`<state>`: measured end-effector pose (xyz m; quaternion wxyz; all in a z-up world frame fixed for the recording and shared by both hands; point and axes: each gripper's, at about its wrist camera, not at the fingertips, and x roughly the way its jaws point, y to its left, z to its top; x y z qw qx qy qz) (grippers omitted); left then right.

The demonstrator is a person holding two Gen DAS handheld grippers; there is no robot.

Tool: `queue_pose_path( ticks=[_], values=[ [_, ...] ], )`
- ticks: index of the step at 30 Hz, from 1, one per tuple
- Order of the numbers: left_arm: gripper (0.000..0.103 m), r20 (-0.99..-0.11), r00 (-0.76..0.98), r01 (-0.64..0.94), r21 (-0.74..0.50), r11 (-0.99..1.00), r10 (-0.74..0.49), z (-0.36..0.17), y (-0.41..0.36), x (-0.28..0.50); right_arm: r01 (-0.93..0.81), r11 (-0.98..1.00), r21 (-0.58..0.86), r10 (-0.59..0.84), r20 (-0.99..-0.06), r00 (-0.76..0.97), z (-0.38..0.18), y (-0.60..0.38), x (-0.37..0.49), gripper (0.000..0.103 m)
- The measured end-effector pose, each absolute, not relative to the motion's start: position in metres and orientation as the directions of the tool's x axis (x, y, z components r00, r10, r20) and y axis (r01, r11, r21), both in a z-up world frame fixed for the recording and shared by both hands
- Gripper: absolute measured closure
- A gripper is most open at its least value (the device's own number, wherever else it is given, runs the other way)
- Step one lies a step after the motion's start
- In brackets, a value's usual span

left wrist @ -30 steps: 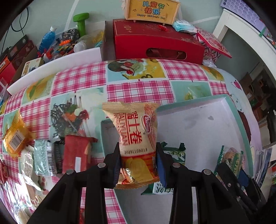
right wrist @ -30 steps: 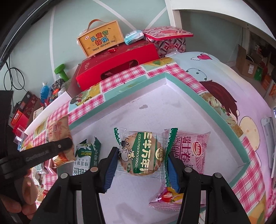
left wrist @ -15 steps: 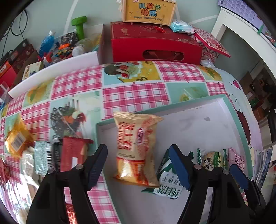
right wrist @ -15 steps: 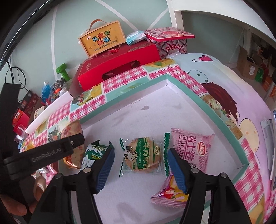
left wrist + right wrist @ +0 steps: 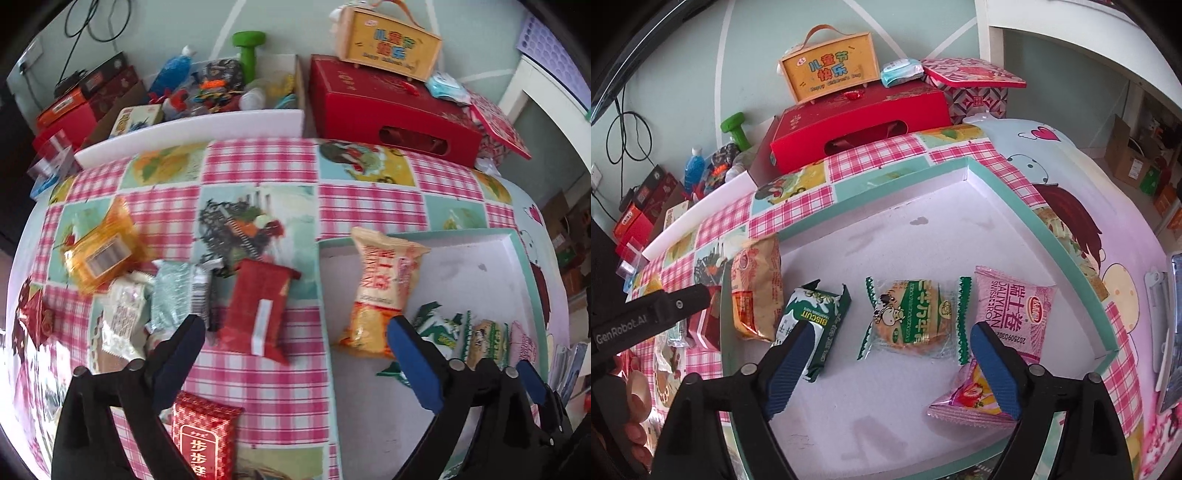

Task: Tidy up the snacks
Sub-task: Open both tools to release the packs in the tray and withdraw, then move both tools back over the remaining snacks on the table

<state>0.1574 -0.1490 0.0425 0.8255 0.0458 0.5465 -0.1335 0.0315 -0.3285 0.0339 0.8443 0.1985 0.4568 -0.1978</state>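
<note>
Both pairs of blue pads are spreading and neither presses on anything. The right gripper (image 5: 888, 363) has its jaws opening around the round green-wrapped biscuit (image 5: 911, 320), which lies flat on the white floor of the tray (image 5: 999, 186), free of both pads. The left gripper (image 5: 295, 354) is opening too; between its fingers I see only checked tablecloth (image 5: 258, 373) and the lower edge of a dark red packet (image 5: 256, 308), and nothing is clamped.

The yellow-orange roll packet (image 5: 384, 291) rests inside the tray's left end, its top leaning on the rim, or so it looks from here; the fisheye bends that corner too much to be sure. Next along the row lie the green-and-white biscuit pack (image 5: 812, 326), the round biscuit, the pink roll packet (image 5: 1015, 317), and a strawberry-print sachet (image 5: 971, 397) partly beneath the right-hand pad.

To do this release well, I'd let the jaws clear their wrappers fully before lifting, so no crinkled edge catches and drags a snack out of line. The right hand should rise straight off, since the sachet sits just under its pad. The loose pile left of the tray, including the orange packet (image 5: 99, 254) and a silvery-green one (image 5: 171, 295), looks like the next source; the dark red packet is nearest the left gripper and seems the easy pick.
</note>
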Motion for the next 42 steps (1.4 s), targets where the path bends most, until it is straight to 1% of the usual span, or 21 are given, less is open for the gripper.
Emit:
queue_pose_path(
  ticks=[1,2,9,18,25,36,42],
  values=[
    [0.003,-0.915,0.366,0.260,-0.074,0.963,-0.169,0.042,-0.144,0.157,0.514,0.844,0.154,-0.152,-0.850,0.505,0.034,-0.328,0.031,0.002],
    [0.003,-0.915,0.366,0.248,-0.078,0.966,-0.168,0.040,-0.138,0.157,0.513,0.845,0.151,-0.156,-0.848,0.506,0.035,-0.327,0.031,0.000],
    [0.003,-0.915,0.368,0.198,-0.097,0.975,-0.165,0.039,-0.107,0.151,0.516,0.844,0.149,-0.154,-0.853,0.498,0.039,-0.320,0.031,0.000],
    [0.003,-0.924,0.349,0.182,-0.094,0.979,-0.153,0.033,-0.080,0.136,0.510,0.853,0.112,-0.161,-0.874,0.459,0.039,-0.306,0.028,0.000],
    [0.003,-0.934,0.310,0.201,-0.119,0.972,-0.179,0.025,-0.073,0.127,0.486,0.870,0.080,-0.171,-0.877,0.450,0.042,-0.288,0.026,0.000],
    [0.003,-0.928,0.315,0.176,-0.150,0.973,-0.200,0.032,-0.044,0.106,0.414,0.909,0.049,-0.158,-0.879,0.450,0.044,-0.242,0.020,0.000],
    [0.003,-0.935,0.310,0.122,-0.139,0.983,-0.170,0.028,-0.019,0.097,0.348,0.937,0.035,-0.132,-0.887,0.443,0.039,-0.210,0.028,0.000]
  ],
)
